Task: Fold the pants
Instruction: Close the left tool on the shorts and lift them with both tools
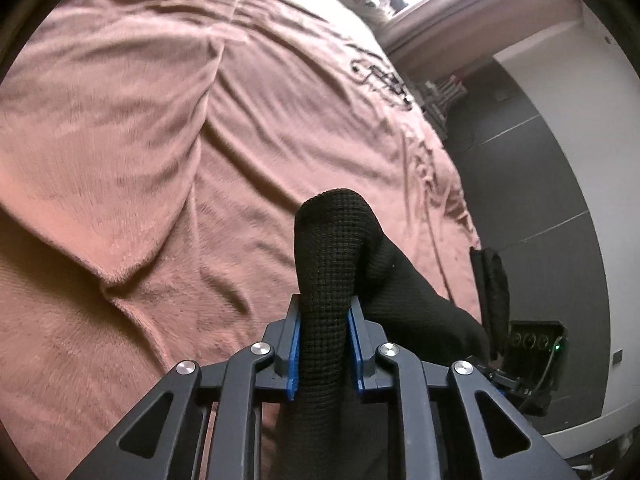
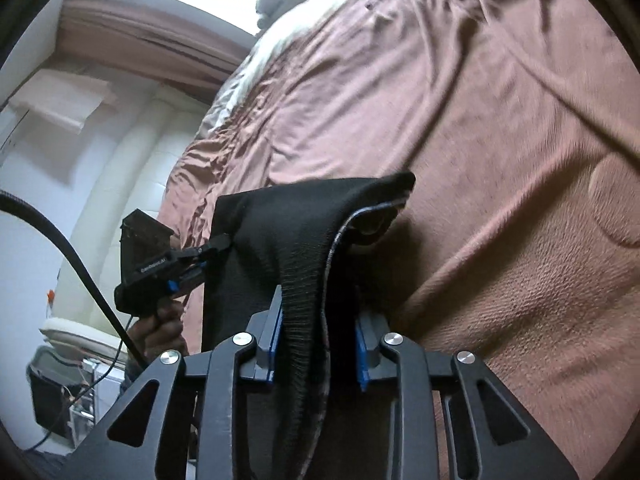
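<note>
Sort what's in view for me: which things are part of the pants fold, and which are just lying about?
In the job:
- black pants
- left gripper, clamped on them
- right gripper, clamped on them
- pinkish-brown bedspread, the folding surface

Lying about:
- dark bin
- cables
- curtain

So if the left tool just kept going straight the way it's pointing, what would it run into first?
Probably the brown blanket on the bed. The left tool is shut on black pants, angled down over the blanket, with nothing else ahead; depth is hard to judge.
</note>
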The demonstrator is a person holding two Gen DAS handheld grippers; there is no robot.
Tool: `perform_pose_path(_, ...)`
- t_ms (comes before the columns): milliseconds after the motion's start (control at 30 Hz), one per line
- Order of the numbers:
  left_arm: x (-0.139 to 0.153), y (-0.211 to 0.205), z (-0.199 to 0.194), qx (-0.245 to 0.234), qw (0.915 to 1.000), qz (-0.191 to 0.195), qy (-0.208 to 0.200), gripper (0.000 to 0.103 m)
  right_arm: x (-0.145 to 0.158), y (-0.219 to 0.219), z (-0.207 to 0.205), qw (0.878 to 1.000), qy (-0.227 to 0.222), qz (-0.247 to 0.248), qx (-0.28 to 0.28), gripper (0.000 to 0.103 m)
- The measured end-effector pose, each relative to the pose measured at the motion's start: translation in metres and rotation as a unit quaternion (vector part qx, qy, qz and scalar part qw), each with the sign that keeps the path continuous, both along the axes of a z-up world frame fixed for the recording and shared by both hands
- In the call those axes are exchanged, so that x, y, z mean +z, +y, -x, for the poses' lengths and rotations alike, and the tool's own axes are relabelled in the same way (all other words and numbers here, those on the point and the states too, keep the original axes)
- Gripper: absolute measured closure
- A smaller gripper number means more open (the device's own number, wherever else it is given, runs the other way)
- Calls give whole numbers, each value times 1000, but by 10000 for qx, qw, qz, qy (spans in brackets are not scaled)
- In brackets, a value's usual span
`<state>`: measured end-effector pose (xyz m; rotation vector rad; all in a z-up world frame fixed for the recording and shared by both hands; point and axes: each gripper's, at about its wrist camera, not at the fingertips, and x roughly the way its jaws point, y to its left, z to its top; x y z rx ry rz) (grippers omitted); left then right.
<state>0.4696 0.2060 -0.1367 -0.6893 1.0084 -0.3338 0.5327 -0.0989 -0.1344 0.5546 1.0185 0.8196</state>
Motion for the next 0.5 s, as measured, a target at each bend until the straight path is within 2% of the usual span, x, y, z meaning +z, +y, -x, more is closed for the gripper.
perform_pose_path(267,46,-6,25,112,9984,-20,-550,84,28,-4,41,9986,-523,-66,-50,80)
perform_pose_path(500,88,-17,53,167,9945,-270,-994,85,48,-29,80,9937,-1096,-223,-12,80)
